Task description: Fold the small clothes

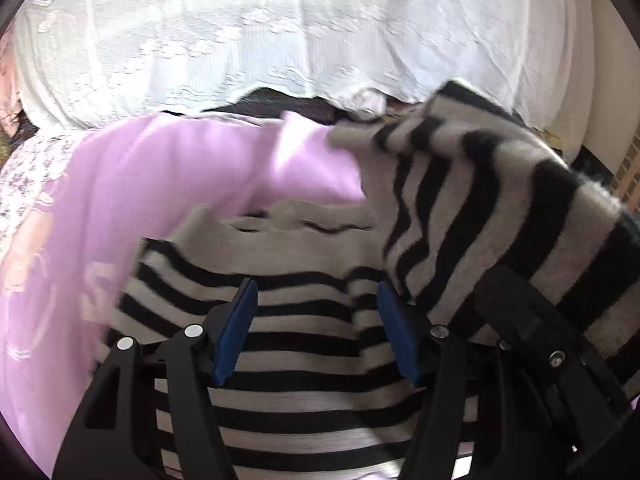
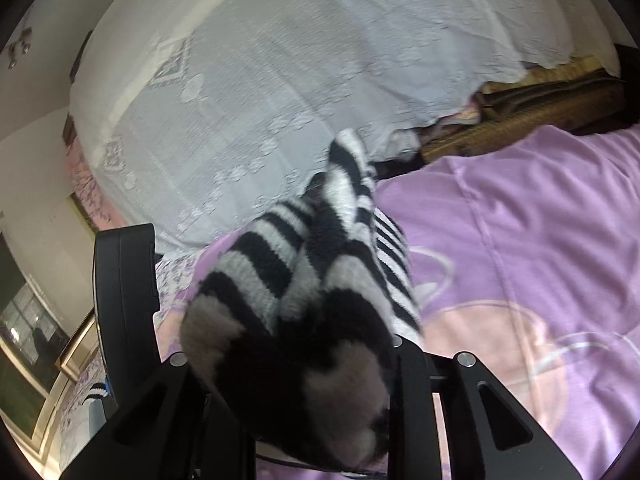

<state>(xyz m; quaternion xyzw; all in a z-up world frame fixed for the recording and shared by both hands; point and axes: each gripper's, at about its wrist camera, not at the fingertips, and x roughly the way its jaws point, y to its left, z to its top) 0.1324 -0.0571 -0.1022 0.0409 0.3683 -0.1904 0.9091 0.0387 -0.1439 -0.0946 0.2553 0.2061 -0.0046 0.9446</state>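
Note:
A black-and-white striped knit garment (image 1: 304, 340) lies on a lilac sheet (image 1: 140, 184). My left gripper (image 1: 318, 320) hovers over its flat part, blue pads (image 1: 236, 328) apart with nothing pressed between them. The garment's right side is lifted into a fold (image 1: 500, 200), which runs up to my right gripper (image 1: 540, 340). In the right wrist view that striped garment (image 2: 288, 300) is bunched between the fingers of the right gripper (image 2: 304, 360), which is shut on it. The cloth hides the fingertips.
A white lace cover (image 1: 280, 40) (image 2: 280, 60) lies over a mound behind the garment. Lilac sheet (image 2: 520, 240) spreads to the right. Brown woven bedding (image 2: 520, 120) sits at the far right. A black gripper body (image 2: 124, 280) stands close on the left.

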